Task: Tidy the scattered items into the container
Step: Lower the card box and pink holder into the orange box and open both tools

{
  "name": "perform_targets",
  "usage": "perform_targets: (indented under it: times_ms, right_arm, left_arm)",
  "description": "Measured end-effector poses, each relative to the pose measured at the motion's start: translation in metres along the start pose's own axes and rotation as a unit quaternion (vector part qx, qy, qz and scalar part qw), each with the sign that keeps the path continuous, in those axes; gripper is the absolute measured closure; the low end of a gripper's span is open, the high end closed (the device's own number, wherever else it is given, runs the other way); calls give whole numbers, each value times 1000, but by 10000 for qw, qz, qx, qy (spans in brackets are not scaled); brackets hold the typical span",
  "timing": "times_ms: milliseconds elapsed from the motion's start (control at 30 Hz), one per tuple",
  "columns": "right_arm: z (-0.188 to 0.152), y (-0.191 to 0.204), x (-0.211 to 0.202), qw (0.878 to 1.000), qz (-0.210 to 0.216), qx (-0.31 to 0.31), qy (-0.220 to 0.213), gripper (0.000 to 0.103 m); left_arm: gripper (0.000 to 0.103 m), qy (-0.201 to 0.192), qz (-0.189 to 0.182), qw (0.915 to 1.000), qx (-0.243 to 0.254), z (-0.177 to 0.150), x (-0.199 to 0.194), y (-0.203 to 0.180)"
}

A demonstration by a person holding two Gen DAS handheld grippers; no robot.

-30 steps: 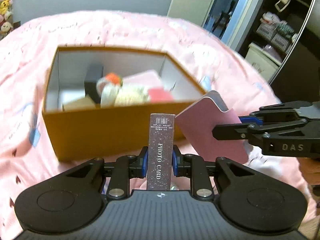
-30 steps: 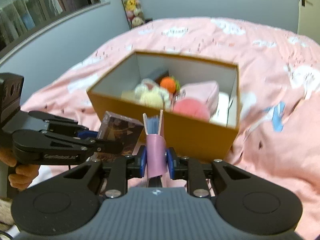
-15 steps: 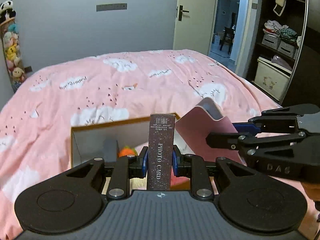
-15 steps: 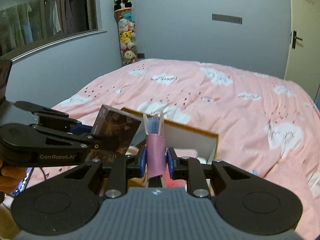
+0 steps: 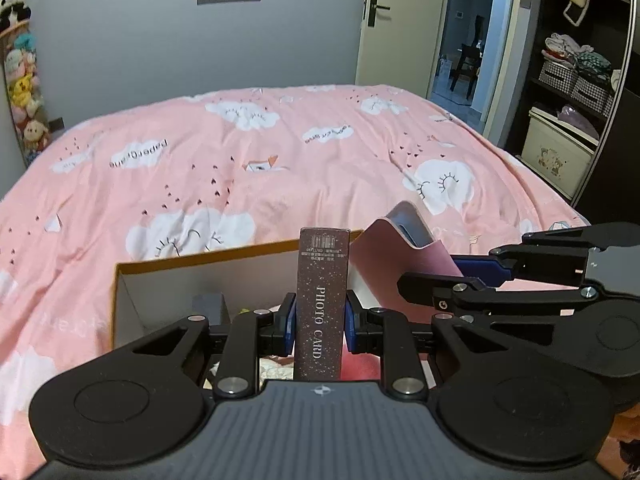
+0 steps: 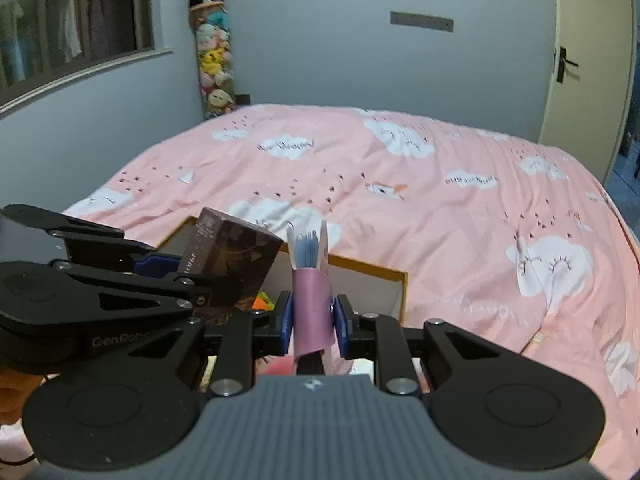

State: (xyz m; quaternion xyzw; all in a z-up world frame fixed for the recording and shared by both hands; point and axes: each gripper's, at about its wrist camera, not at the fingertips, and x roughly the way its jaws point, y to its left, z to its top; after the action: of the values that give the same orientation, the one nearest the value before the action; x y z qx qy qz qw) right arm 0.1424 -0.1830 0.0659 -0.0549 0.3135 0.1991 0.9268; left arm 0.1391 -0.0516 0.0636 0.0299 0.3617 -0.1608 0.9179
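Note:
My left gripper (image 5: 319, 320) is shut on a dark brown box marked PHOTO CARD (image 5: 320, 304), held upright over the near part of the orange cardboard box (image 5: 208, 261). My right gripper (image 6: 313, 317) is shut on a pink card holder (image 6: 313, 304) with blue cards showing at its top. In the left wrist view the right gripper (image 5: 460, 276) holds the pink holder (image 5: 400, 256) just right of the photo card box. In the right wrist view the left gripper (image 6: 160, 266) carries the brown box (image 6: 236, 256) at the left. The orange box (image 6: 372, 274) holds soft toys, mostly hidden.
The orange box sits on a pink bed cover with white clouds (image 5: 280, 152). A hanging column of plush toys (image 6: 212, 60) is on the far wall. An open doorway (image 5: 464, 40) and dark shelves with baskets (image 5: 576, 72) are to the right.
Both grippers rose and moved forward over the orange box with their items still held. The box has slid down in both views, its contents now mostly hidden behind the grippers.

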Motion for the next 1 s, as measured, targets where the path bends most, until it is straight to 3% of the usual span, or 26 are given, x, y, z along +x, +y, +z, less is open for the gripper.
perform_targets:
  times_ms: [500,1000]
  right_arm:
    - [-16,-13,62,9963,-531,105,672,80]
    - [-32,-10,98,9900,-801,10,1160,79]
  left_arm:
    - [77,385,-84,9976,-577,-8,64,19]
    - [77,696,-307,9925,-955,-20,92,28]
